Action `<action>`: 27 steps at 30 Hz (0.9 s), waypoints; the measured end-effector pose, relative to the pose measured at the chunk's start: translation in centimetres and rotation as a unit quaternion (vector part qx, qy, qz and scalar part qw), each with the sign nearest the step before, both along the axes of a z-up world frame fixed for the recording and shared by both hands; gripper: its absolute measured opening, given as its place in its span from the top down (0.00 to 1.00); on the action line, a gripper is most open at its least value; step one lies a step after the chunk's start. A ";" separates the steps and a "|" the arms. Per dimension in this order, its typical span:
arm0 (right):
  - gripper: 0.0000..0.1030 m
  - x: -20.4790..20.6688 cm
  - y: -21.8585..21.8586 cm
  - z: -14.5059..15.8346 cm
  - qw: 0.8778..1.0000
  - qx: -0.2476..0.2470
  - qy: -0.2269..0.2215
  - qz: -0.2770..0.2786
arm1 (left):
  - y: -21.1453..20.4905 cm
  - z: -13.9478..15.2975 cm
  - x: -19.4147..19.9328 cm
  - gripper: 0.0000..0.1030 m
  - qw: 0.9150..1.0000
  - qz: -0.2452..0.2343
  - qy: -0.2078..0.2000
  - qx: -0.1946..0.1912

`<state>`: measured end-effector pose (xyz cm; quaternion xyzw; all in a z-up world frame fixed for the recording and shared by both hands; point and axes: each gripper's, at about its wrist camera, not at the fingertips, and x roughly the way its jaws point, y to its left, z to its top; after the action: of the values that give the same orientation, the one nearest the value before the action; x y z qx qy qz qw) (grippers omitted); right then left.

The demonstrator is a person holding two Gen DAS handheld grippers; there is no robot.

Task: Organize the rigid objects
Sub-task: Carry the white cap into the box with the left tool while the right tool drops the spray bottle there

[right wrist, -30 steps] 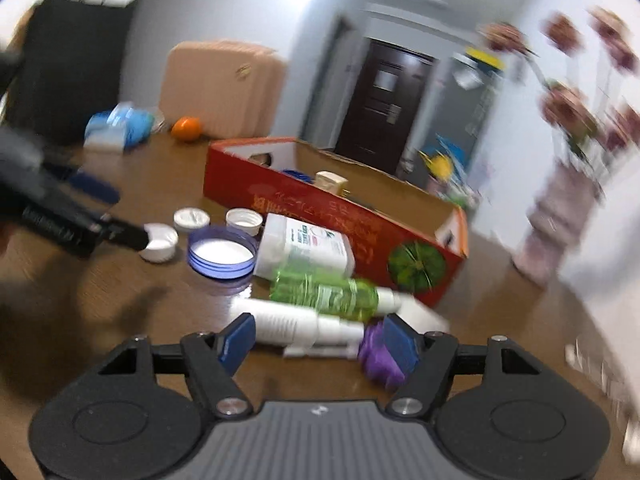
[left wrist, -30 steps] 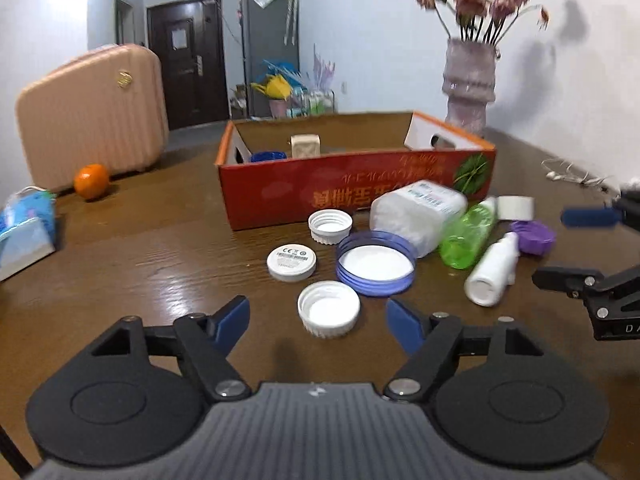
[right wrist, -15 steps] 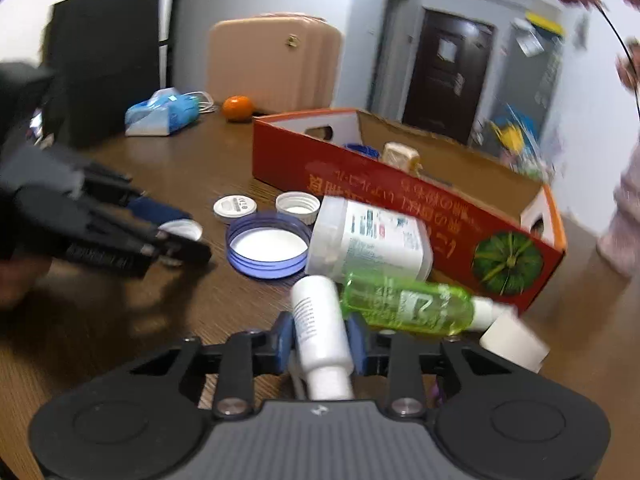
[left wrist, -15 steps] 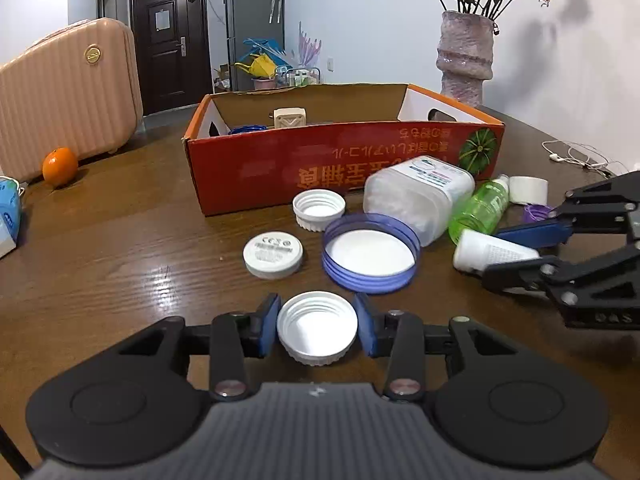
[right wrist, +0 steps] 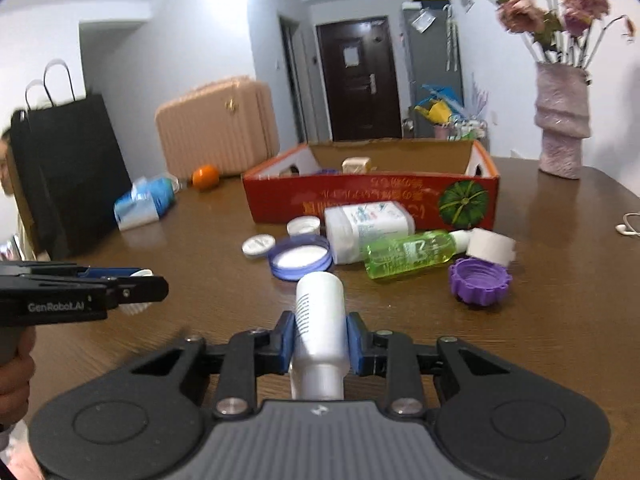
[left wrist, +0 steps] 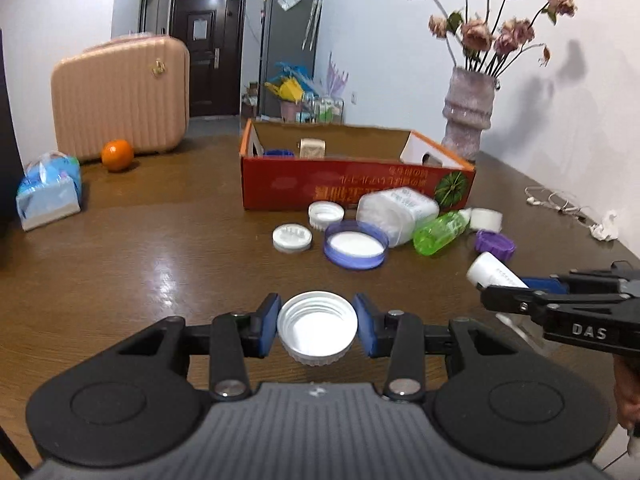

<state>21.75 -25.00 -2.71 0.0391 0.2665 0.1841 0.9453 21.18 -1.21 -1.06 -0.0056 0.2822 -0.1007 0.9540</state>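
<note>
My left gripper is shut on a white screw cap and holds it above the wooden table. My right gripper is shut on a white tube bottle, also lifted; it shows at the right of the left wrist view. Ahead stands an open red cardboard box holding a few small items. In front of it lie a blue-rimmed lid, two white caps, a white jar, a green bottle and a purple cap.
A vase of dried flowers stands at the back right. An orange, a pink suitcase and a tissue pack are at the left. A black paper bag stands far left. White earphones lie at the right edge.
Both grippers have lifted and pulled back from the pile, the left with the white cap, the right with the white tube bottle, and both were open one second ago.
</note>
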 end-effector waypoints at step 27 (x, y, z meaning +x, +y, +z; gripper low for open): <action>0.74 38.5 -0.3 2.5 0.964 -0.242 0.066 -0.093 | -2.4 1.5 35.5 0.59 0.989 0.038 0.099 0.101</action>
<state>60.28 -25.32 -0.24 -0.1542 0.3598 0.0224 0.9199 56.69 -3.57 0.45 0.0698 0.3837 -0.0344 0.9202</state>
